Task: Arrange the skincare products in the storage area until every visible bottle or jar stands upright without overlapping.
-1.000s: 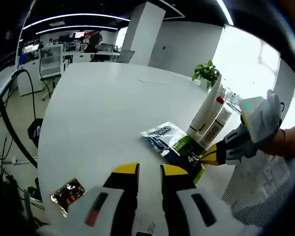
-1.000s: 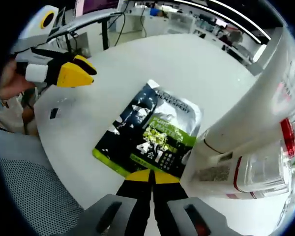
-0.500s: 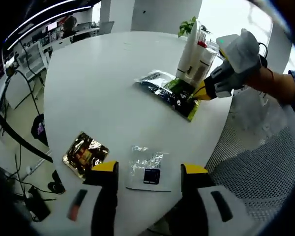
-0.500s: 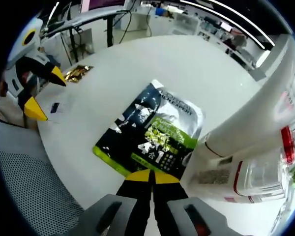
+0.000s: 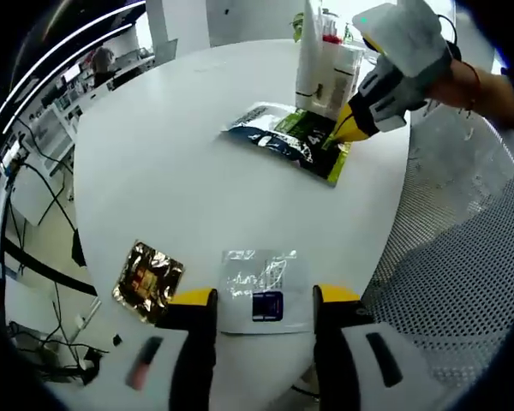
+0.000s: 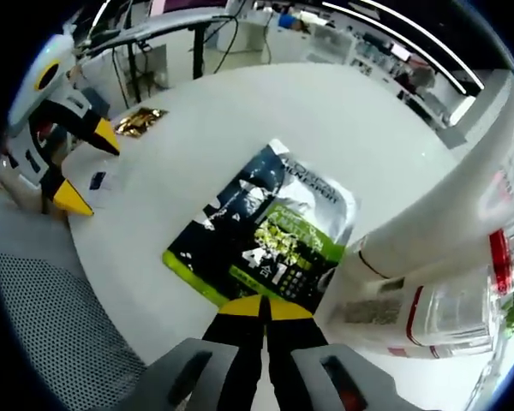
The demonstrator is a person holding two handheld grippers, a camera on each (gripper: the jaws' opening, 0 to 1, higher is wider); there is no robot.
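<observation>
The round white counter point(image 5: 180, 154) stood in an open office with ceiling light strips and desks behind. The left tool point(image 5: 265, 301) hung wide open over a clear sachet point(image 5: 261, 291) at the counter's near edge, a gold sachet point(image 5: 147, 278) beside it. The right tool point(image 6: 265, 306) pinched the green-and-black pouch's point(image 6: 265, 231) edge, jaws closed. Just beside the pouch stood a white tube point(image 6: 445, 214) and a red-capped bottle point(image 6: 445, 308), touching.

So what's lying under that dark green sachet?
The dark green sachet lies flat on the white table; whatever its own area covers is hidden. The right gripper has its jaws closed at its near edge.
</observation>
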